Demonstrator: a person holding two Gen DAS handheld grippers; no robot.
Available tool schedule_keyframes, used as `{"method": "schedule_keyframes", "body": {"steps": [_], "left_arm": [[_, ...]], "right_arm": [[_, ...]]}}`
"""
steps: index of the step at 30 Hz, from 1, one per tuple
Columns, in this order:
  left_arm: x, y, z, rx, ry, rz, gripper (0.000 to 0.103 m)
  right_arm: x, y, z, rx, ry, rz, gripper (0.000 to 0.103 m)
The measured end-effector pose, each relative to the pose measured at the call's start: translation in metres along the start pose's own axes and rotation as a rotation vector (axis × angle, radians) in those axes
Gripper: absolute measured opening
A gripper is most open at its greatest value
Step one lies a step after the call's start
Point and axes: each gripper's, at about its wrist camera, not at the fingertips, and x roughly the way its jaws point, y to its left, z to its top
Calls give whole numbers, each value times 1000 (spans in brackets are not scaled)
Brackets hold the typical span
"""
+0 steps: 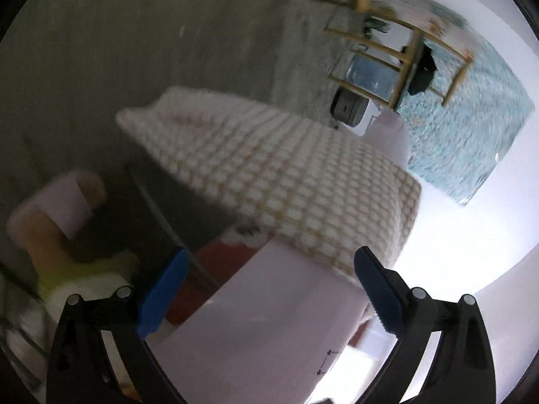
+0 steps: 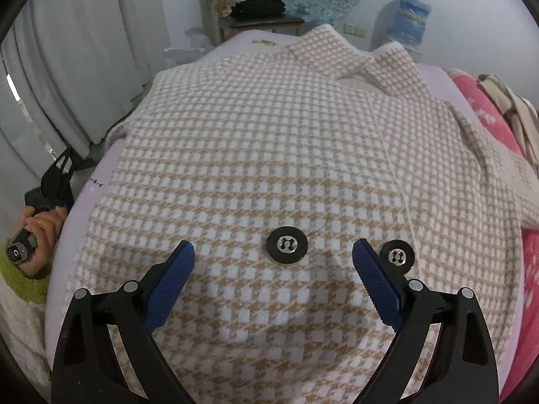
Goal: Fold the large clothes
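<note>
I am hovering the right gripper (image 2: 273, 281) and left gripper (image 1: 269, 291), both gaping empty, over the checked coat (image 2: 269, 155) lying spread beneath, folding barely begun.

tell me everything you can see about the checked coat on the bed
The checked coat is a thick woven garment in a tan and white houndstooth pattern. It lies spread flat, front up, on the pale lilac bed cover, collar at the far end. Two large black buttons with metal centres sit near the right claw, which hovers open above the fabric. One edge hangs over the bed's side in the left wrist view.
</note>
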Motion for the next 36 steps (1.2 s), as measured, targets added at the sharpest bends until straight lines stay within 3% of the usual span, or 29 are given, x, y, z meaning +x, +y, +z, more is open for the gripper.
{"method": "schedule_keyframes", "body": {"steps": [5,11,14,19,21,22,24,28,29,32,36], "left_arm": [[17,10,24,-65,42,-63,96],[52,0,53,-39,75,-11,94],[58,-5,61,-35,57,15,80],[42,-22,65,49,-46,76,34],[23,-51,59,189,-166,178,18],[17,-63,54,244,-207,207,16],[-6,-108,27,451,-364,321,13],[-27,-193,-53,821,-572,410,12],[-27,-220,-94,970,-622,426,12],[-10,-260,-181,1236,-619,404,12],[51,-270,-299,1554,-426,379,13]], "right_arm": [[2,5,1,-7,9,-26,90],[0,6,4,1,0,-38,90],[-1,4,5,12,-11,-44,90],[-5,1,8,26,-31,-52,90],[-7,-2,9,29,-43,-55,90],[-9,-2,9,29,-51,-56,90],[-14,-4,7,29,-70,-62,90],[-28,-16,4,47,-111,-68,90],[-31,-18,3,53,-117,-70,90],[-42,-30,-5,88,-138,-73,90],[-60,-52,-18,145,-165,-87,90]]}}
